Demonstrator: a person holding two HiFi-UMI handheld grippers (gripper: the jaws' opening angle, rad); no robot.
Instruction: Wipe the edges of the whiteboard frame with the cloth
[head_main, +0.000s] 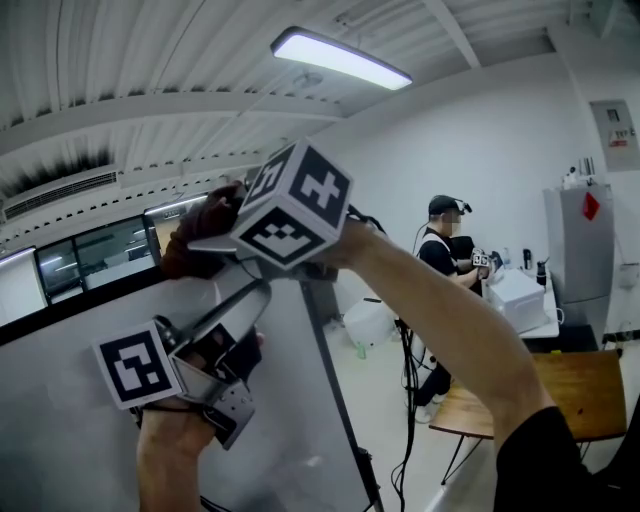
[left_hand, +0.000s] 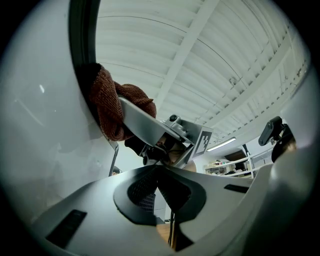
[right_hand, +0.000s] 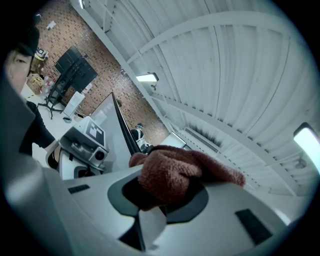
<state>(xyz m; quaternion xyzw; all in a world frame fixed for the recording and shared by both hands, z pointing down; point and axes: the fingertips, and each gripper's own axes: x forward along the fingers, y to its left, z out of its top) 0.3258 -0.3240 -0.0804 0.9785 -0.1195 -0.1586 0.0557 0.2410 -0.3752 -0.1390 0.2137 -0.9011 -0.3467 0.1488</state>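
We pinch the cloth (right_hand: 182, 170) in right gripper (right_hand: 161, 192) fingers, high on the whiteboard frame (left_hand: 80, 50), edge running down from it; left gripper (left_hand: 160, 172) lower, fingers pressed together.

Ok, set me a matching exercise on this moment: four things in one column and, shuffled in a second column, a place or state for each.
Things:
1. cloth
2. left gripper
3. whiteboard frame
4. wooden table

Place or state:
A. jaws together, nothing between them
B. thin, dark, slanting strip
C. stands off to the lower right in the head view
D. clamped in the right gripper

Pairs: 1-D, 2-A, 3-B, 4-C
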